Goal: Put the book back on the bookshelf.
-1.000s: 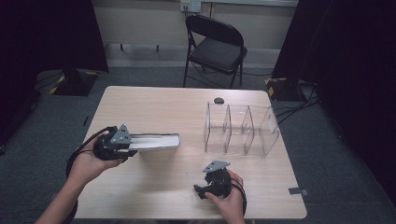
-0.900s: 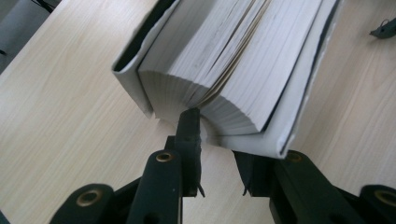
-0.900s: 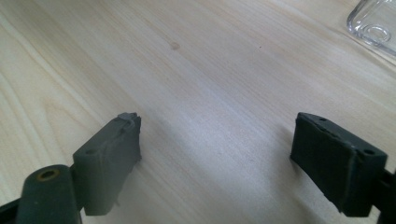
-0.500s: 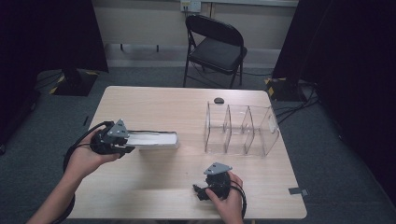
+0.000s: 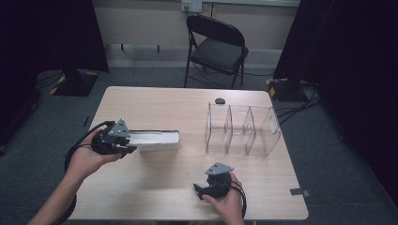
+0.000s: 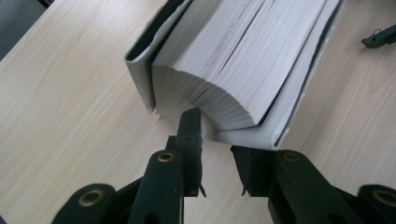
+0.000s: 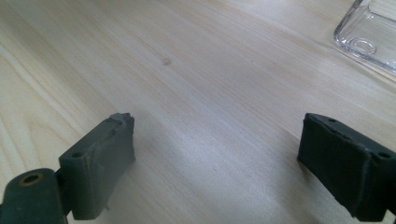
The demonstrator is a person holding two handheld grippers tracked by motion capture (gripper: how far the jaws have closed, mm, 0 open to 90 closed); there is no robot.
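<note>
High view: left gripper (image 5: 133,149) fingers pinching the end of a thick book (image 5: 155,139) lying flat near the counter (image 5: 155,105)'s left edge. Right gripper (image 5: 201,191) by the near edge, fingers spread, just opened, nothing between.

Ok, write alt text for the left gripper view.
The left gripper is shut on the corner pages of a thick white book lying on a pale wooden table, fanning them. The book's covers gape apart.
</note>
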